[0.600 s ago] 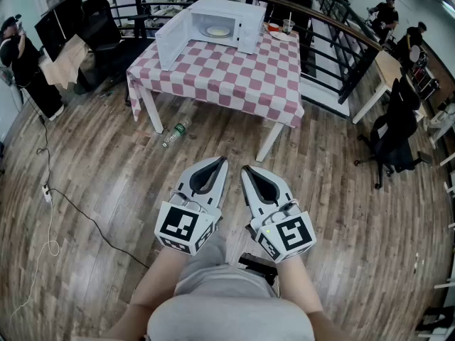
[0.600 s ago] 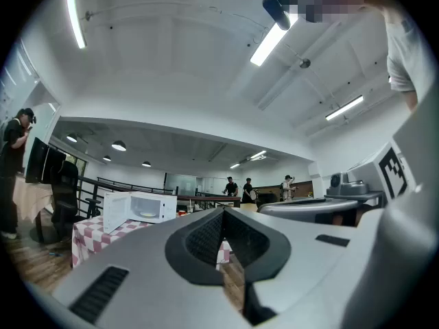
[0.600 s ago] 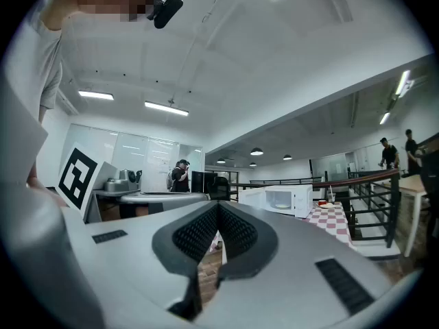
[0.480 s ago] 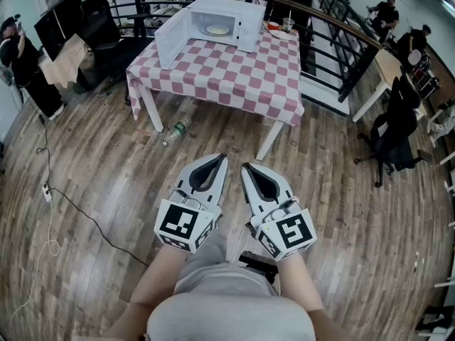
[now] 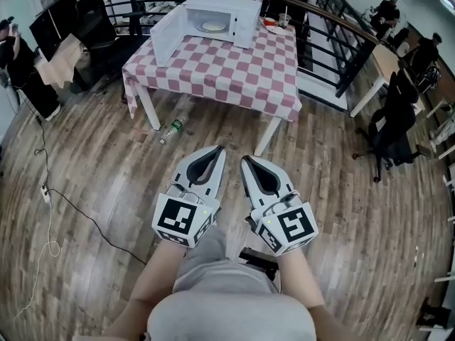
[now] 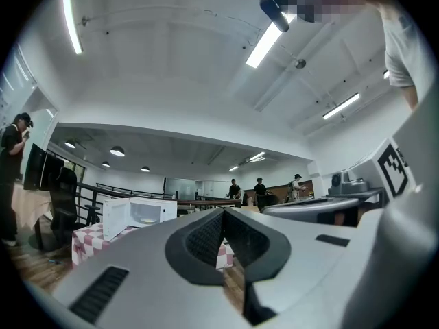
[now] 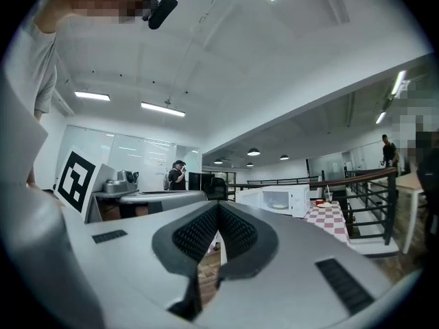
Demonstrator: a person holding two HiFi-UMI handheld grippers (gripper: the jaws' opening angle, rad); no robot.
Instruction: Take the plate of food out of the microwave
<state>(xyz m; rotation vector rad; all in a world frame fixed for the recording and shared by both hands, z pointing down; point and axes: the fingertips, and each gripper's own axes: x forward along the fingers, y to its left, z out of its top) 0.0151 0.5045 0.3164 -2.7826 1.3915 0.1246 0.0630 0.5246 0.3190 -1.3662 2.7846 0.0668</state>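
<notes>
A white microwave (image 5: pixel 215 18) stands at the far end of a table with a red-and-white checked cloth (image 5: pixel 220 73), its door (image 5: pixel 165 40) swung open to the left. Inside lies a plate of pale food (image 5: pixel 213 26). Both grippers are held side by side over the wooden floor, well short of the table. My left gripper (image 5: pixel 219 150) is shut and empty. My right gripper (image 5: pixel 245 160) is also shut and empty. The left gripper view shows the microwave (image 6: pixel 139 214) far off beyond the left gripper (image 6: pixel 223 211); the right gripper view has the microwave (image 7: pixel 278 199) past the right gripper (image 7: pixel 218 205).
A plastic bottle (image 5: pixel 170 130) lies on the floor by the table's front left leg. A cable (image 5: pixel 71 204) trails across the floor at left. A bowl and a cup (image 5: pixel 277 25) sit right of the microwave. A black railing (image 5: pixel 334 48) runs behind the table; office chairs (image 5: pixel 394 130) stand at right.
The head view has shifted slightly, so the table and microwave sit a little higher and further left in the picture. Both grippers stay shut and side by side.
</notes>
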